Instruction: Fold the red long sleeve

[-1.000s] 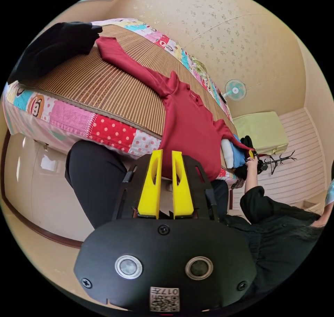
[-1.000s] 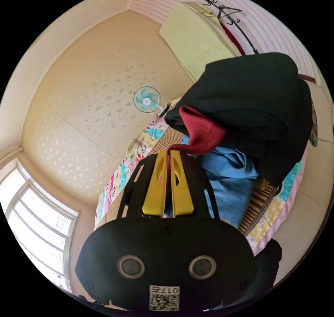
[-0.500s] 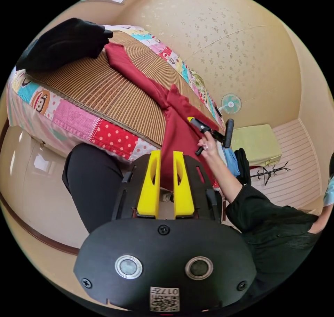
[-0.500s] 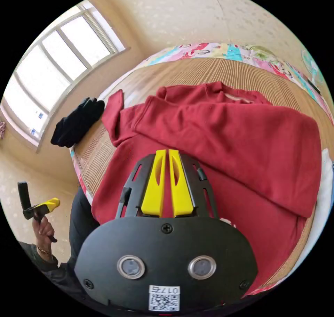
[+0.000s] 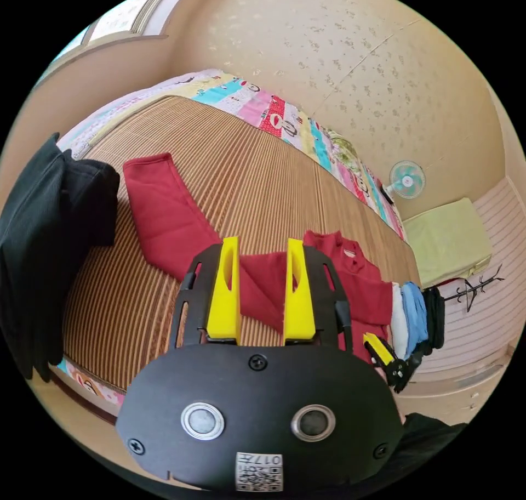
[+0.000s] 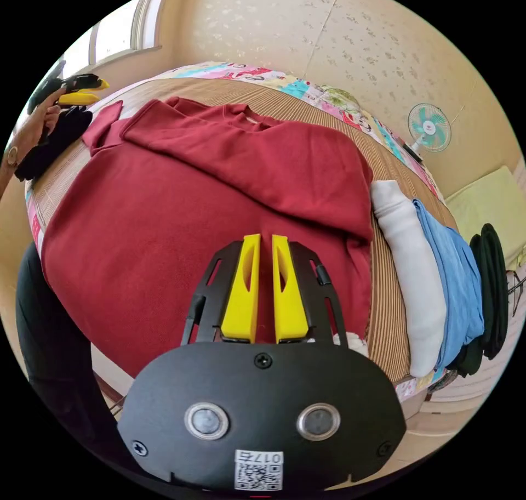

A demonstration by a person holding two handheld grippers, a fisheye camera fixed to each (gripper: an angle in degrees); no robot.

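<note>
The red long sleeve (image 6: pixel 164 220) lies front up on the bamboo mat (image 6: pixel 394 171), one sleeve (image 6: pixel 263 160) folded across its chest. My right gripper (image 6: pixel 265 240) hovers over the shirt's lower body, jaws close together with nothing between them. In the left gripper view the other sleeve (image 5: pixel 159 209) stretches out flat across the mat (image 5: pixel 235 154). My left gripper (image 5: pixel 263 245) stands open just above where that sleeve meets the body. A hand holds the left gripper (image 6: pixel 82 91) at the far end of the shirt; the right gripper (image 5: pixel 383 354) shows near the hem.
A black garment (image 5: pixel 44 237) lies at the mat's end beside the sleeve cuff. Folded clothes, white (image 6: pixel 411 259), blue (image 6: pixel 455 280) and dark (image 6: pixel 487 291), are stacked beside the shirt. A patchwork quilt (image 5: pixel 285 121) edges the bed. A fan (image 6: pixel 430 127) stands by the wall.
The right gripper carried one sleeve from the clothes stack onto the chest and let go. The left gripper opened and moved up over the other sleeve.
</note>
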